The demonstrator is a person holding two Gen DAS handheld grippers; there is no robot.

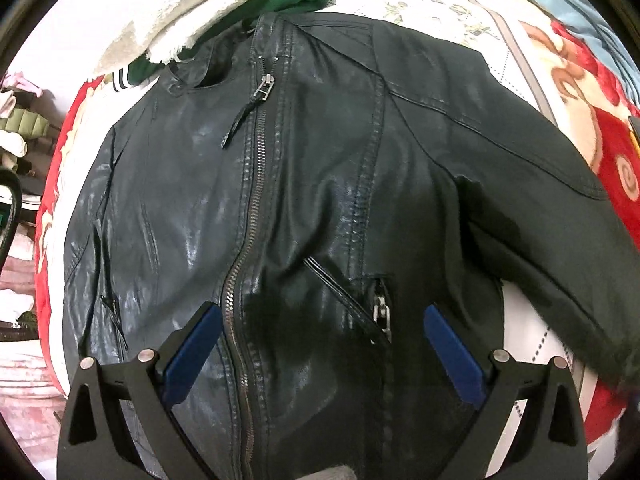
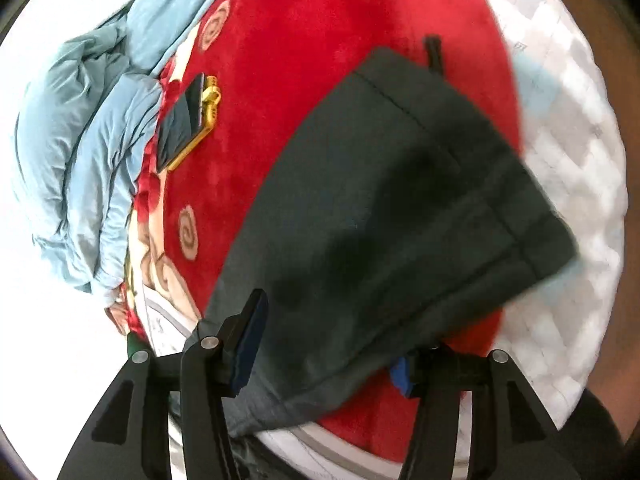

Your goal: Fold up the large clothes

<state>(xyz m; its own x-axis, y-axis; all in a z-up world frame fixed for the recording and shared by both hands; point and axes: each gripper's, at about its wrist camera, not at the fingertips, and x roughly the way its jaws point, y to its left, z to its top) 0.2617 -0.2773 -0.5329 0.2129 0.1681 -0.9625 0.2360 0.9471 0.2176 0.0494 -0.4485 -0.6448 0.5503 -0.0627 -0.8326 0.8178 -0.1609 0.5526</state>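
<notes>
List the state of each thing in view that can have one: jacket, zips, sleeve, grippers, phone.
Jacket: spread front-up, unfolded.
Main zip: closed nearly to the collar.
Pocket zip: looks closed.
Sleeve: stretched over the red blanket, between the right fingers.
Left gripper: open above the jacket front.
Right gripper: narrowed around the sleeve; grip unclear.
Phone: lying on the blanket, screen dark.
</notes>
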